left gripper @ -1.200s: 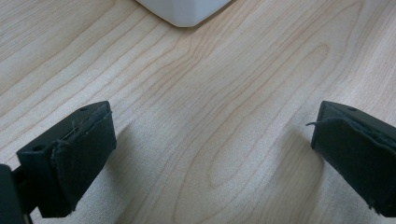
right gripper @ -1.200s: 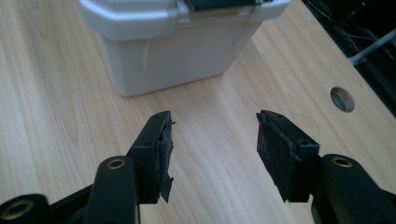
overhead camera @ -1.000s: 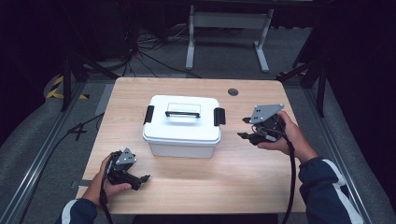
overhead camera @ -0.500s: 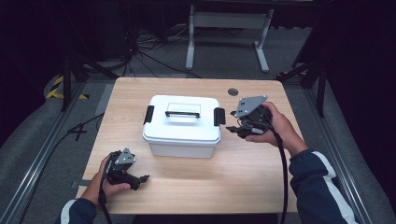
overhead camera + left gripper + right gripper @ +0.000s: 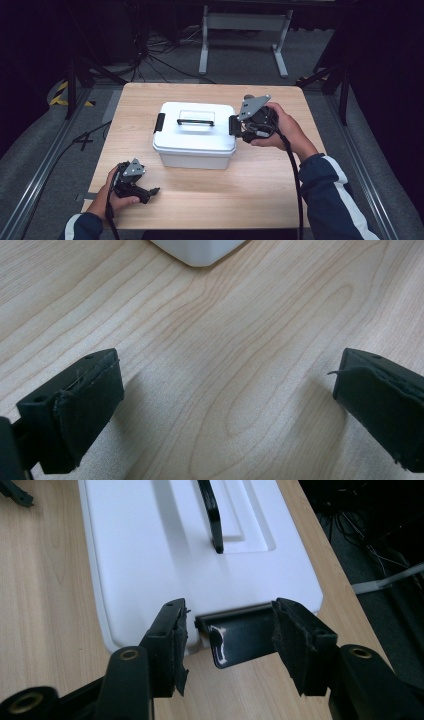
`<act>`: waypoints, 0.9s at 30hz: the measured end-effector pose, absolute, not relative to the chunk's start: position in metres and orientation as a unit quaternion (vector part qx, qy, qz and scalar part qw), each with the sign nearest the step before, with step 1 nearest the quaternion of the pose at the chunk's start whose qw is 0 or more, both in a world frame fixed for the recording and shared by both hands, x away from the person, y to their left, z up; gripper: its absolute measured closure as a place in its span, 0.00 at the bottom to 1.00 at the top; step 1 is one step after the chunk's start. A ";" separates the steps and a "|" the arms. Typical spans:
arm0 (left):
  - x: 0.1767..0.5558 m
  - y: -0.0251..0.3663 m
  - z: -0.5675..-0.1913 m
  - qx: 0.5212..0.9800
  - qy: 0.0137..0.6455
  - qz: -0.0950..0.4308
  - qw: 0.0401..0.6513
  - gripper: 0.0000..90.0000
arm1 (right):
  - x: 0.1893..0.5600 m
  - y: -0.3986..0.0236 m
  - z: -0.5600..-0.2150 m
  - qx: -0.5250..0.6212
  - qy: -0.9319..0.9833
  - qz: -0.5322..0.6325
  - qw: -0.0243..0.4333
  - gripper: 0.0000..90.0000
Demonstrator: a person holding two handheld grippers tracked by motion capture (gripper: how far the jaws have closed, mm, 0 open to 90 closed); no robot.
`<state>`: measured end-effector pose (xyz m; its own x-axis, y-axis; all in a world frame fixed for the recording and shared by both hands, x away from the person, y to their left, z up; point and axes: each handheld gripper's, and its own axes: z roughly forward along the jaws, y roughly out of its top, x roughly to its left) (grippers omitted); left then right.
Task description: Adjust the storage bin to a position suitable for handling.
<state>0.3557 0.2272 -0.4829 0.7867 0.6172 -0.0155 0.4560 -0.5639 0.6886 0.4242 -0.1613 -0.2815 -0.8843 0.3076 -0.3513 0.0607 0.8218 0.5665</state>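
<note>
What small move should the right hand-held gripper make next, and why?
Probably close a little on the black latch. The right hand-held gripper already straddles this latch at the end of the white box, and gaps remain on both sides, so nothing is gripped yet.

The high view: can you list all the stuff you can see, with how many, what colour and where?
Box: one, white, middle of the table, lid on.
Carry handle: one, black, lying on the lid's top.
Side latches: two, black, one at the box's left end, one at its right end.
Table: one, light wood, under everything.
Metal stand: one, grey, on the floor behind the table.
Cables: several, black, on the floor behind the table.
Left gripper: one, black, near the table's front left corner, jaws wide apart, nothing between them.
Right gripper: one, black, jaws either side of the right latch.
</note>
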 end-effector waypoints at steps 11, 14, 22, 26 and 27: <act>0.355 0.227 -0.483 0.877 0.307 0.112 0.352 0.00 | 0.429 -0.146 -0.279 0.088 0.931 0.282 0.214 0.55; 0.356 0.227 -0.483 0.878 0.305 0.115 0.351 0.00 | 0.431 -0.143 -0.279 0.085 0.931 0.283 0.215 0.55; 0.354 0.227 -0.483 0.874 0.316 0.117 0.351 0.01 | 0.439 -0.130 -0.282 0.068 0.935 0.282 0.205 0.58; 0.353 0.227 -0.483 0.873 0.319 0.119 0.350 0.01 | 0.443 -0.123 -0.282 0.059 0.937 0.280 0.201 0.61; 0.353 0.226 -0.483 0.871 0.321 0.119 0.351 0.01 | 0.444 -0.121 -0.281 0.057 0.937 0.278 0.201 0.62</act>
<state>0.3529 0.2265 -0.4830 0.7652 0.6436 -0.0175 0.4760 -0.5473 0.6883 0.4439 -0.1211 -0.2813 -0.9123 0.2193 -0.3459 -0.0049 0.8387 0.5445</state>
